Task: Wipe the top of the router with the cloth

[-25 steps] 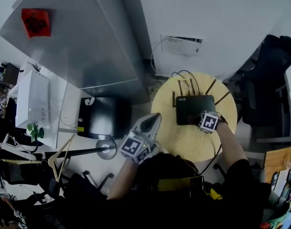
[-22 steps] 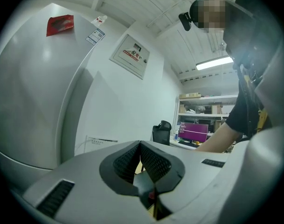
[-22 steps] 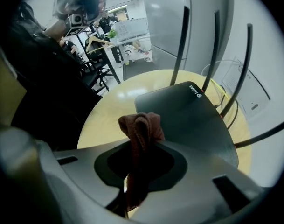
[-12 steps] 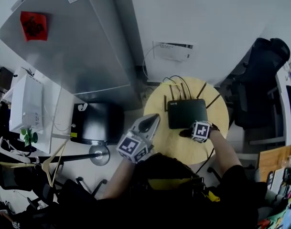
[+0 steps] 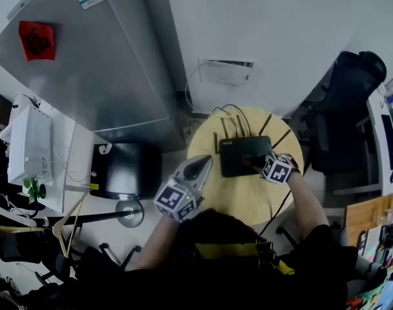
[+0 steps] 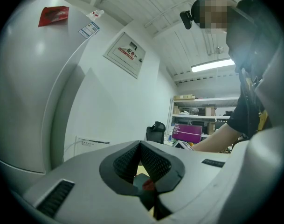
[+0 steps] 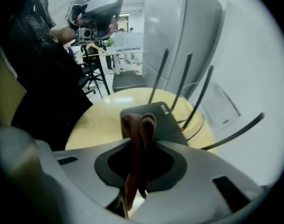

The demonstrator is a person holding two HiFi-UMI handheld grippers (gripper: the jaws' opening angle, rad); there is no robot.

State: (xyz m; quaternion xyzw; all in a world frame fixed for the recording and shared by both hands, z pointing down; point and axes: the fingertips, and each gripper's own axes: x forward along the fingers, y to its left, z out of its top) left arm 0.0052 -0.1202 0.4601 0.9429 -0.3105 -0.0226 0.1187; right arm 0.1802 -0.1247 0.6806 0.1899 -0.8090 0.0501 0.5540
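Brown cloth [image 7: 137, 125] pinched tight in right gripper [image 7: 141, 153], at black router [image 7: 162, 121]; white logo too small to read. Left gripper [image 6: 141, 147] jaws together, empty.

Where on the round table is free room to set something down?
The widest bare patch of the table lies between the router and the person's body. A narrower strip lies left of the router, toward the left gripper. Behind the router, cables and antennas crowd it; the right gripper with the cloth occupies the router's right end.
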